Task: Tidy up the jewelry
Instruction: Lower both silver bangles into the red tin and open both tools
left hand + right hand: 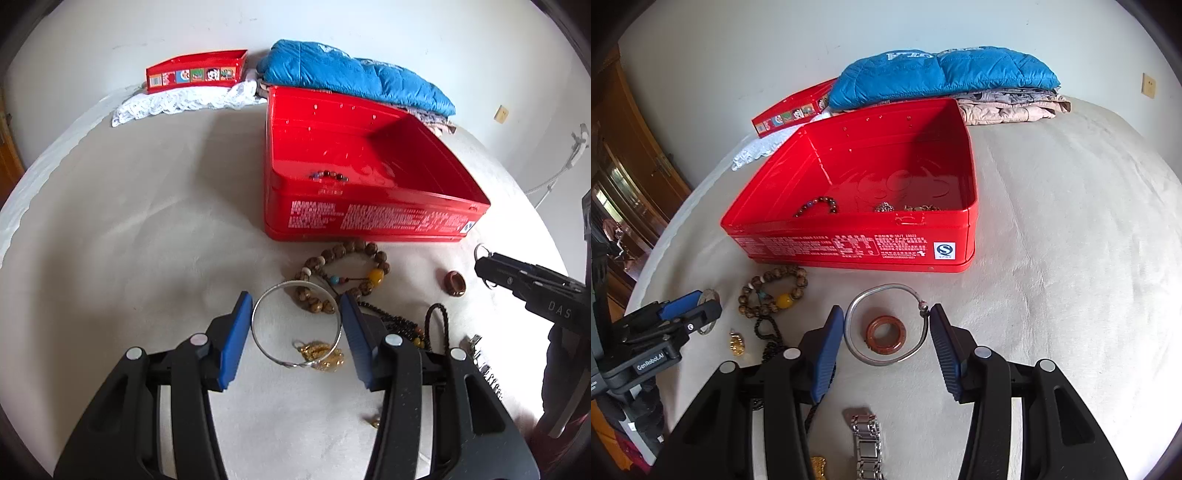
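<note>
Bangles sit inside both sets of jaws: the left gripper is clamped across a thin silver bangle, the right gripper across a thicker silver bangle, with a brown ring on the bed beneath. The red tin lies just beyond both, its long wall facing them, probably slightly nearer the right hand.
</note>
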{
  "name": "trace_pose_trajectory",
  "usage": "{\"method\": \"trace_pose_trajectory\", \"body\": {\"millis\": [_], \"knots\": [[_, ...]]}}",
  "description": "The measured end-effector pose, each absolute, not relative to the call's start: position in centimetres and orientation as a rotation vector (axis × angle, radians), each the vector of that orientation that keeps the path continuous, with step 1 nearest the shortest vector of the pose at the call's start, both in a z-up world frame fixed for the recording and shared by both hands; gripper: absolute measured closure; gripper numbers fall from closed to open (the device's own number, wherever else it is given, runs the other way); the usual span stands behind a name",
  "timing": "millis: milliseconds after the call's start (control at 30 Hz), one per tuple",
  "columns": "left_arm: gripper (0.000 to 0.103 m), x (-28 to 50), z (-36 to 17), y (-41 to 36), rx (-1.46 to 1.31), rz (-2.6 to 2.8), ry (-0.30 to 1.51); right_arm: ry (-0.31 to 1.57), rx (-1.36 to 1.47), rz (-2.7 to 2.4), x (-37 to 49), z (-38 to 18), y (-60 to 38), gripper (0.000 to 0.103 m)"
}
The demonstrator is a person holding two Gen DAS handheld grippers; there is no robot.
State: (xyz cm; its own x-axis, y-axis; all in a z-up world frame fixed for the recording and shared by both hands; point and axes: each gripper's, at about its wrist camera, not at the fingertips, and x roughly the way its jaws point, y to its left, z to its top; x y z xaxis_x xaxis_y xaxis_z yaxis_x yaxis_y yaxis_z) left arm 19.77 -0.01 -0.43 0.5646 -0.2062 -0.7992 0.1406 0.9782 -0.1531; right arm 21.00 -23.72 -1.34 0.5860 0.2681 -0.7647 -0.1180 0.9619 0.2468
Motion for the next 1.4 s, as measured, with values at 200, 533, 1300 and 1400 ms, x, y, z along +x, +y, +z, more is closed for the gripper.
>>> {"method": "trace_pose_trajectory", "body": {"millis": [200, 533, 1300, 1400], "knots": [[0.055, 19.7, 2.0, -0.2, -0.083, -0.221, 0.925, 0.879, 0.199, 0.234, 20.8, 1.0, -24.5, 0.055], [0.055, 23.2, 7.4, -3.1, -0.081, -0.260, 0.860, 0.833, 0.181, 0.230, 24.3, 5.7, -23.9, 0.055], [0.055, 33.4, 2.2, -6.1, -0.081, -0.249, 0.906, 0.902, 0.151, 0.144, 32.5, 0.8, -22.5, 0.055], [0.055, 33.5, 1.8, -6.0, -0.078, -0.242, 0.911, 0.907, 0.142, 0.145, 32.6, 0.6, -22.3, 0.055]]}}
